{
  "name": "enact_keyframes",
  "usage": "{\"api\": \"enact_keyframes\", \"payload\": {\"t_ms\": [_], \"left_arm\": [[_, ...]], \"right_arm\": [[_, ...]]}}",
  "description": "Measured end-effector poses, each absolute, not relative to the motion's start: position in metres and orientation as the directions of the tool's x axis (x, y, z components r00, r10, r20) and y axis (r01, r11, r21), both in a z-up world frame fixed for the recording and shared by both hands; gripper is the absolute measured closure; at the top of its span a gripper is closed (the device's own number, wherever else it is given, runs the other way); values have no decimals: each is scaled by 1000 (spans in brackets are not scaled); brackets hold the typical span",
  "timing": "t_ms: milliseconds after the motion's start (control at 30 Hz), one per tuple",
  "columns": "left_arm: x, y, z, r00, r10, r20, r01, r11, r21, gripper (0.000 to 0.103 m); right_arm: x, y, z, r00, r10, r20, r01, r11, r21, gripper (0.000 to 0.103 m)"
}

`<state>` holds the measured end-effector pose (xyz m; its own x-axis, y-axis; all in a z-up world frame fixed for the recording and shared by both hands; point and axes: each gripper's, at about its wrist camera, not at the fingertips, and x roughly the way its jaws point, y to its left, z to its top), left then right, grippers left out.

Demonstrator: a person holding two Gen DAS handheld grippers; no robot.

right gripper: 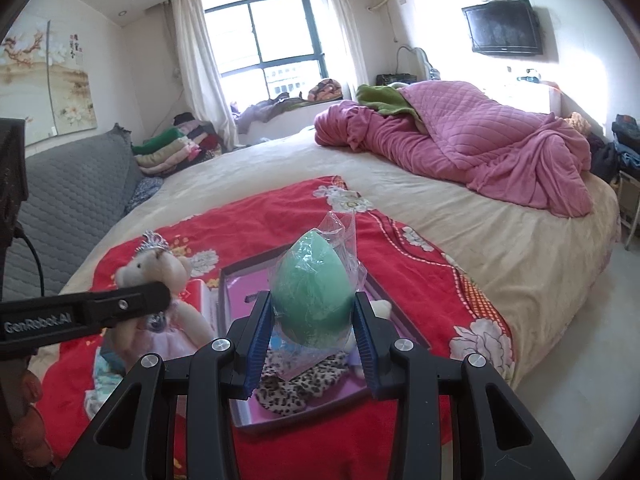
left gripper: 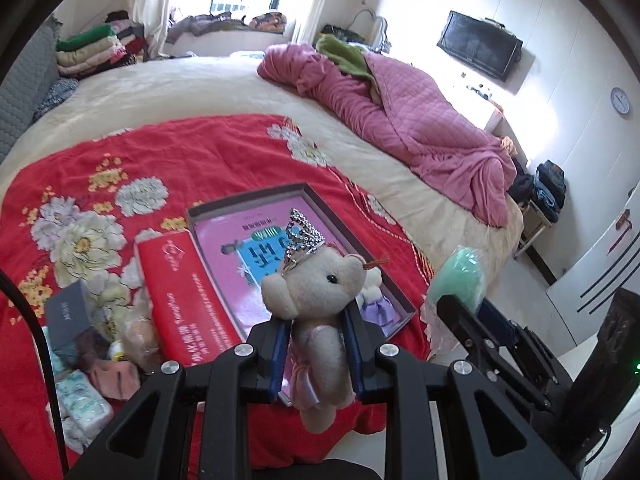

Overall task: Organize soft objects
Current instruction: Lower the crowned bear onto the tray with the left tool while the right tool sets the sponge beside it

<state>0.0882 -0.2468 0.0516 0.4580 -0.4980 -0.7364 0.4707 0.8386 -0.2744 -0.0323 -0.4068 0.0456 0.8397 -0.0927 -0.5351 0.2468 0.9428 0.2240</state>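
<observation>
In the left wrist view my left gripper (left gripper: 316, 320) is shut on a cream teddy bear (left gripper: 320, 276) with a silver tiara, and holds it by the body above the bed. My right gripper (right gripper: 314, 320) is shut on a green egg-shaped sponge (right gripper: 314, 300) in clear plastic wrap. Below both lies an open grey box (left gripper: 316, 194) with a pink lining on the red flowered blanket (left gripper: 180, 152). A small bear in a purple dress (left gripper: 376, 300) and a leopard-print cloth (right gripper: 304, 384) lie in that box (right gripper: 404, 316). The left gripper (right gripper: 162, 298) with its bear (right gripper: 152, 272) shows to the left of the sponge.
A red box lid (left gripper: 180, 292) lies left of the box. Tissue packs (left gripper: 80, 404), a small grey box (left gripper: 68, 312) and other soft items sit at the blanket's near left. A pink quilt (right gripper: 480, 148) is bunched at the far right; folded clothes (right gripper: 172, 152) are stacked by the grey headboard (right gripper: 72, 200).
</observation>
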Motion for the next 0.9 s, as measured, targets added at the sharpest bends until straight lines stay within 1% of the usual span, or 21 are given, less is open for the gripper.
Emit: {"api": "enact_keyframes", "payload": {"t_ms": [300, 600, 900], "left_arm": [[104, -274, 27, 397, -486, -778, 504, 824, -258, 77], [115, -291, -4, 355, -458, -815, 505, 827, -246, 77], [127, -296, -30, 323, -441, -837, 493, 834, -249, 77]], "right_arm": [[-28, -416, 32, 819, -112, -562, 275, 938, 213, 62], [-21, -423, 21, 801, -120, -587, 287, 937, 200, 62], [-10, -419, 3, 775, -96, -624, 262, 948, 180, 62]]}}
